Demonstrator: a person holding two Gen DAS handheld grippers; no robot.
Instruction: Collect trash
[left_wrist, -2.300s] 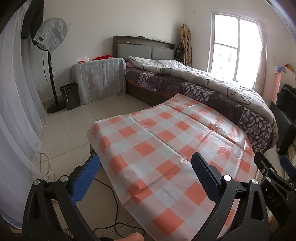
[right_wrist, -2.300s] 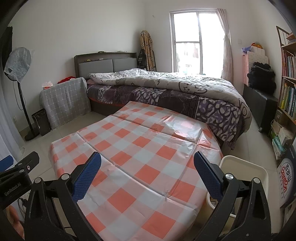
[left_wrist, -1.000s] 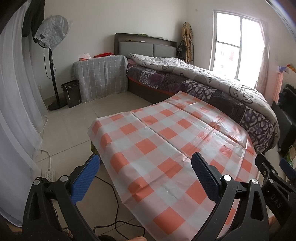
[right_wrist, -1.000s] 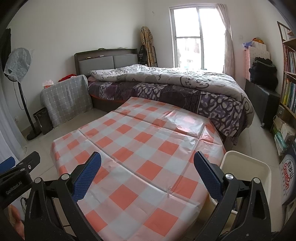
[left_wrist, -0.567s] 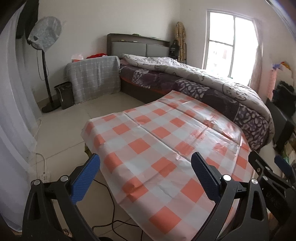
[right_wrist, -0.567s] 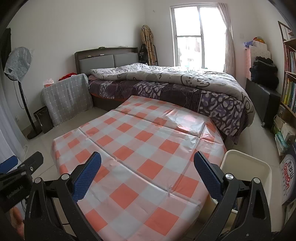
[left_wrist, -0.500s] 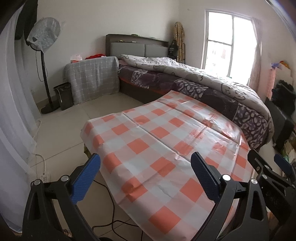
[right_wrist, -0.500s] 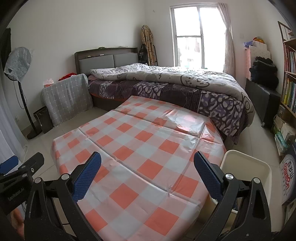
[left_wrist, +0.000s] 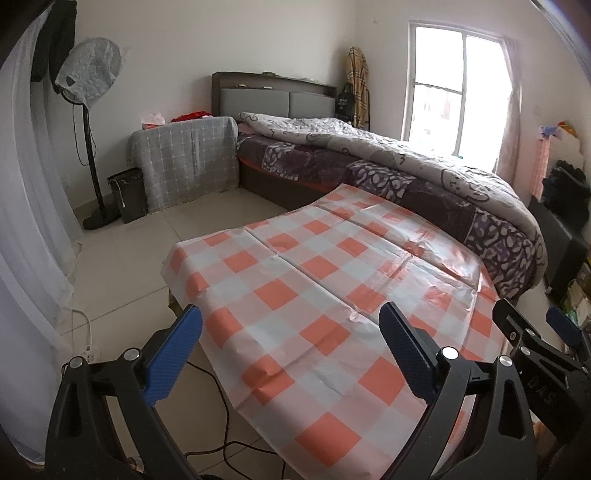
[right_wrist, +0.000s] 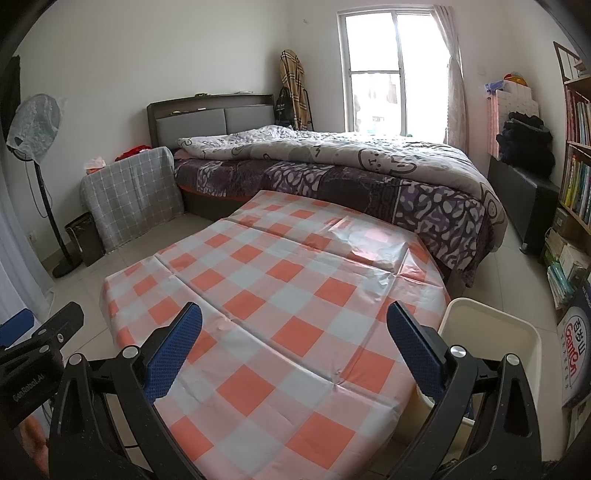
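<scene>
Bedroom scene from two wrist cameras. The left gripper (left_wrist: 290, 349) is hovering above the near left part of the worktop (left_wrist: 332, 295), its blue-padded fingers (left_wrist: 173, 354) spread wide and holding nothing. The right gripper (right_wrist: 293, 349) is hovering over the near right part of the same worktop (right_wrist: 280, 295), its fingers (right_wrist: 413, 350) likewise spread wide and gripping nothing. Each gripper is showing at the edge of the other's view: the right one at the lower right of the left camera (left_wrist: 535, 350), the left one at the lower left of the right camera (right_wrist: 40, 339).

The worktop is wearing an orange-and-white checked cloth, creased along its folds, with no loose item lying on it; no trash is showing in either view. A cream bin (right_wrist: 491, 332) is standing on the floor just beside the worktop's right edge. A small dark bin (left_wrist: 127, 194) is standing well apart, by the far wall, between a standing fan (left_wrist: 90, 79) and a grey-checked covered stand (left_wrist: 188, 158). A bed (right_wrist: 332, 166) is lying beyond the worktop, under the window (right_wrist: 391, 70).
</scene>
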